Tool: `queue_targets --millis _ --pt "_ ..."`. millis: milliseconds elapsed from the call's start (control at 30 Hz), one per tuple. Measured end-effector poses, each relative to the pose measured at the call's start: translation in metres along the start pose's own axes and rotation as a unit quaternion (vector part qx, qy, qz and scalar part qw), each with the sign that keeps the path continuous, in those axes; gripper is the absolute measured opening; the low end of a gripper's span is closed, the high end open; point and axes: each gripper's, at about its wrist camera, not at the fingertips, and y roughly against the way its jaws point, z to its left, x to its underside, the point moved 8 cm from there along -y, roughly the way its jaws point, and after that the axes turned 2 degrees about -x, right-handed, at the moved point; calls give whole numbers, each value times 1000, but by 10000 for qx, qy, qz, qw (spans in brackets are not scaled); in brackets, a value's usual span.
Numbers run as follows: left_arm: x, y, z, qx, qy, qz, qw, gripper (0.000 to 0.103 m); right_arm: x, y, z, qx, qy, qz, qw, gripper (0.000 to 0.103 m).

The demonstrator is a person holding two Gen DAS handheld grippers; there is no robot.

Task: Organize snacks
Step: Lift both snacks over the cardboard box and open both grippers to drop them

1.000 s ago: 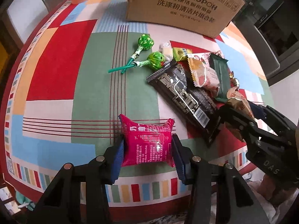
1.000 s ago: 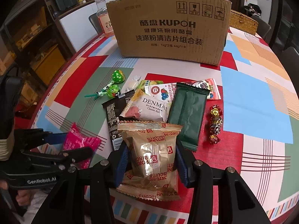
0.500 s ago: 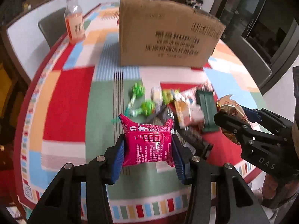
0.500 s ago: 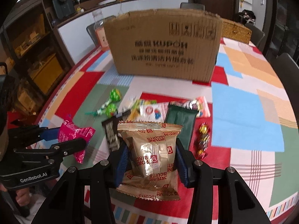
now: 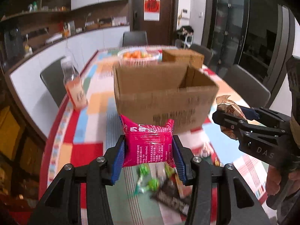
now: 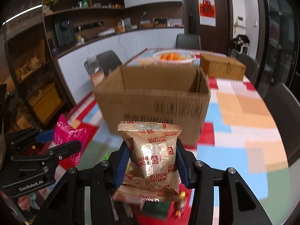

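My left gripper (image 5: 148,157) is shut on a pink snack packet (image 5: 148,144) and holds it in the air in front of the open cardboard box (image 5: 165,93). My right gripper (image 6: 152,164) is shut on a gold Fortune Biscuits packet (image 6: 152,155), also raised before the box (image 6: 153,103). The right gripper shows at the right of the left wrist view (image 5: 243,123); the left gripper shows at the left of the right wrist view (image 6: 46,146). Loose snacks (image 5: 161,185) lie on the table below, blurred.
A drink bottle (image 5: 74,86) stands left of the box. A white basket of oranges (image 6: 174,58) and a wicker box (image 6: 222,67) sit behind it. Chairs (image 5: 245,86) ring the patterned table (image 6: 243,112).
Both grippers rose from the table with their packets and tilted up toward the box. The box's open top is now in sight.
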Motion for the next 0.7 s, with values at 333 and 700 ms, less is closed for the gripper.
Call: queue_targets --millis 333,700 --pt "-71 -17 8 -74 -18 -498 9987 47 -68 -10 -12 -24 -59 -521 9986 47" --pt "-116 -64 17 -58 35 -394 9992 48 -110 -51 -27 -68 -175 -450 9988 47"
